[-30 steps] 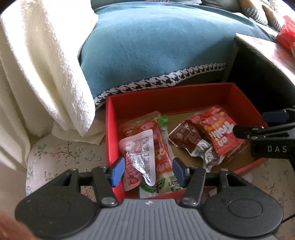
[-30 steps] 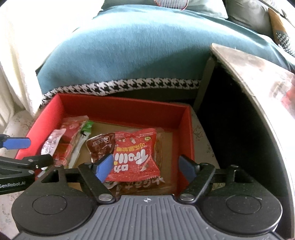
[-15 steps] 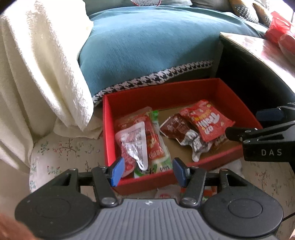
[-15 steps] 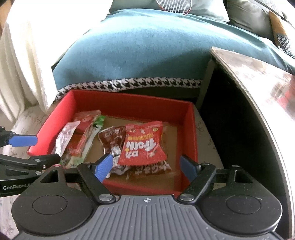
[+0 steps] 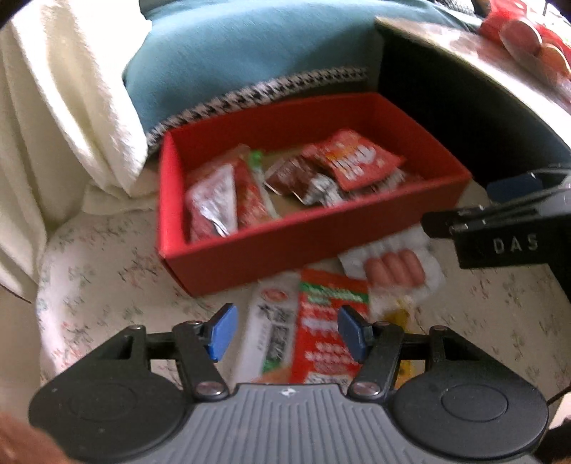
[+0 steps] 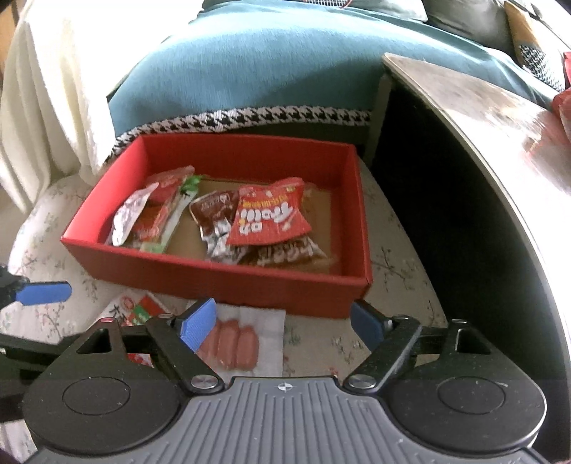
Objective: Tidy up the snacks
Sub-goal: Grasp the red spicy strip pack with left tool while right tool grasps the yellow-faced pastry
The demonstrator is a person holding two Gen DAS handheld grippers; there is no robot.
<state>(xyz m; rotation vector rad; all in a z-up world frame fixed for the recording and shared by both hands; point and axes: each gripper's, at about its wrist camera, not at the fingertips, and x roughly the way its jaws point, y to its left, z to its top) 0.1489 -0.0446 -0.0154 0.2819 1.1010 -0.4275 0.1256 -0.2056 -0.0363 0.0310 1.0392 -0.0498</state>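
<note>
A red box point(image 5: 285, 246) point(image 6: 221, 282) sits on a floral cushion and holds several snack packets, among them a red packet point(image 5: 351, 162) point(image 6: 267, 217) and a brown one point(image 6: 214, 210). In front of the box lie a red-green-white packet point(image 5: 321, 328) point(image 6: 132, 307) and a clear sausage pack point(image 5: 392, 267) point(image 6: 232, 342). My left gripper point(image 5: 285, 333) is open and empty above the red-green packet. My right gripper point(image 6: 282, 324) is open and empty, its left finger over the sausage pack; it also shows in the left wrist view point(image 5: 499, 228).
A teal sofa cushion point(image 6: 249, 71) with a houndstooth border lies behind the box. A white towel point(image 5: 64, 100) hangs at the left. A dark table point(image 6: 481, 142) stands at the right with red items on top point(image 5: 528, 32).
Both grippers have pulled back and up from the box. The packets in front of the box have come into view. Both stay open.
</note>
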